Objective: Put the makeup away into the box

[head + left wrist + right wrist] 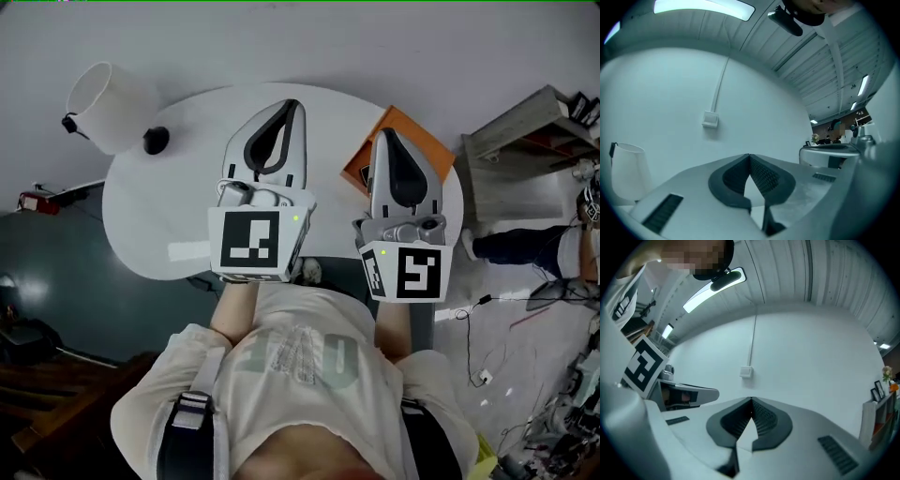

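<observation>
My left hand-held gripper [292, 105] and right hand-held gripper [386, 136] are both pressed together, empty, held level above the counter [169, 202], where the orange box [424, 133] lies with no makeup showing, so putting-away looks done.

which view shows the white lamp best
Head view: the white lamp shows whole, at the table's far left edge. The left gripper view catches only part of its shade at the picture's left; the right gripper view shows none of it.
</observation>
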